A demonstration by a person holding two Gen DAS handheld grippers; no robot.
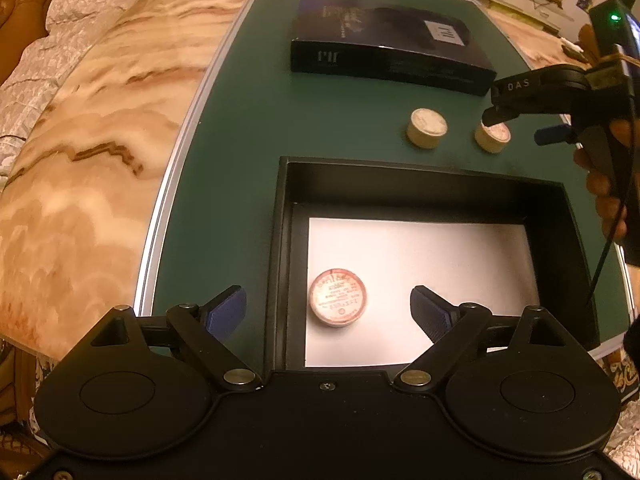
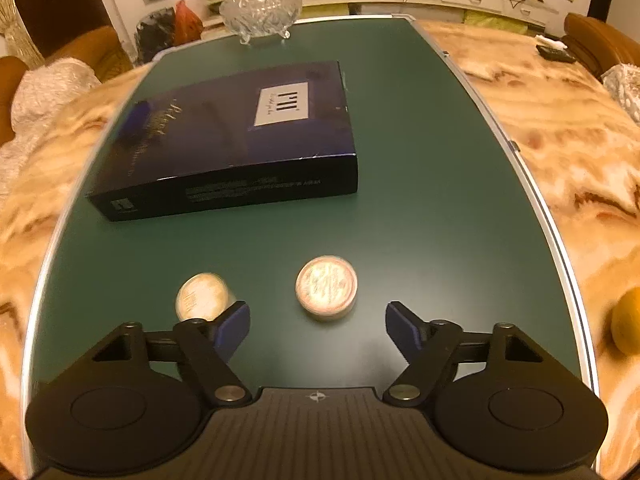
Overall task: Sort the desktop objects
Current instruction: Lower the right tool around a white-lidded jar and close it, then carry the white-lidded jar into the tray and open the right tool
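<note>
A round pink-lidded tin lies on the white floor of an open black box. My left gripper is open above it, one finger outside the box's left wall. Two more round tins stand on the green mat: a pale one and a pinkish one. My right gripper is open and empty, hovering just short of the pinkish tin; in the left wrist view its fingers sit right over that tin.
A flat dark blue lid-like box lies farther back on the green mat. A crystal glass dish stands at the mat's far edge. Marble tabletop surrounds the mat. A yellow round object lies at the right.
</note>
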